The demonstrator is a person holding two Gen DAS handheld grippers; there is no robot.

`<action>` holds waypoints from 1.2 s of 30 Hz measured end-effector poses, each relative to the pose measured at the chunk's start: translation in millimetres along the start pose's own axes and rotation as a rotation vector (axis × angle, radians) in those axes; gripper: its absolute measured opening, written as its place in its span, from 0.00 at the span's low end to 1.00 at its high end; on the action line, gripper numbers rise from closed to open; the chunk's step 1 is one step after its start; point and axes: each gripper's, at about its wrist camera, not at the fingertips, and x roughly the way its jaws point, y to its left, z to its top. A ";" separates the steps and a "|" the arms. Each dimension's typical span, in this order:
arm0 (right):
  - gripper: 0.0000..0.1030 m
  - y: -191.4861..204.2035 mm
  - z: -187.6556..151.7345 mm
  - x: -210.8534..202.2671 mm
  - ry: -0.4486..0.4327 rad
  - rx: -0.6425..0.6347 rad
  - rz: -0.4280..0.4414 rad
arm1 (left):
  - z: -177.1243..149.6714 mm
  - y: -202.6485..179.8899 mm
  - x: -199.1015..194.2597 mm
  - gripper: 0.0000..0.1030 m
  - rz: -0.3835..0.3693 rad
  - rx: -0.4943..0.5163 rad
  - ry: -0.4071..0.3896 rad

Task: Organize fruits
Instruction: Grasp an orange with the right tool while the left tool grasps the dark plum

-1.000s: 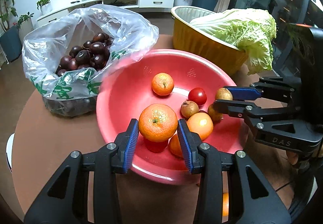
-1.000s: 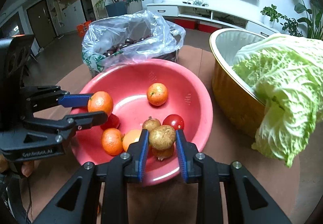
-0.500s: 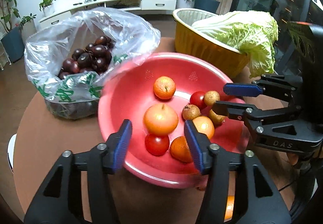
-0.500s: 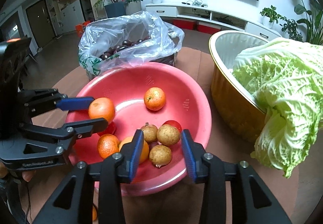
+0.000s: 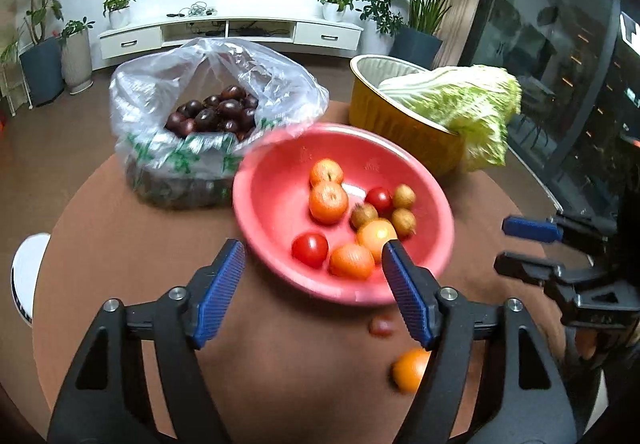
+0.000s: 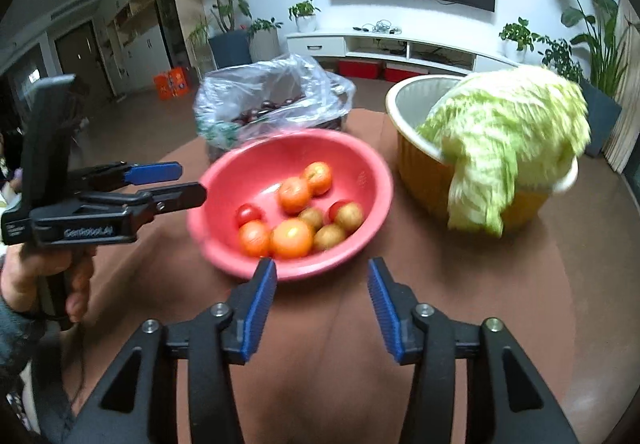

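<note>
A red bowl on the round brown table holds several oranges, tomatoes and small brown fruits. My left gripper is open and empty, pulled back from the bowl's near rim; it also shows in the right wrist view. My right gripper is open and empty in front of the bowl; it also shows in the left wrist view. An orange and a small red fruit lie on the table near me.
A clear plastic bag of dark plums sits behind the bowl at left. A yellow basin with a napa cabbage sits at back right. A white stool shows past the table's left edge.
Both grippers have let go of their fruit, the orange and the brown fruit, into the bowl. Both have opened wide and drawn back and up from the bowl.
</note>
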 end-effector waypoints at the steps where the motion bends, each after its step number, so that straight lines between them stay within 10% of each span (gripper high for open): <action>1: 0.51 6.3 -9.2 -3.3 0.004 0.008 0.019 | -8.8 -1.4 -7.8 0.72 0.001 -0.003 -0.002; 16: 0.51 67.9 -43.9 46.8 0.143 -0.043 0.054 | -146.1 -19.6 -76.9 0.74 0.040 -0.033 0.078; 36: 0.38 71.0 -47.5 65.7 0.179 -0.038 0.059 | -123.0 -14.6 -70.7 0.74 0.044 -0.049 0.067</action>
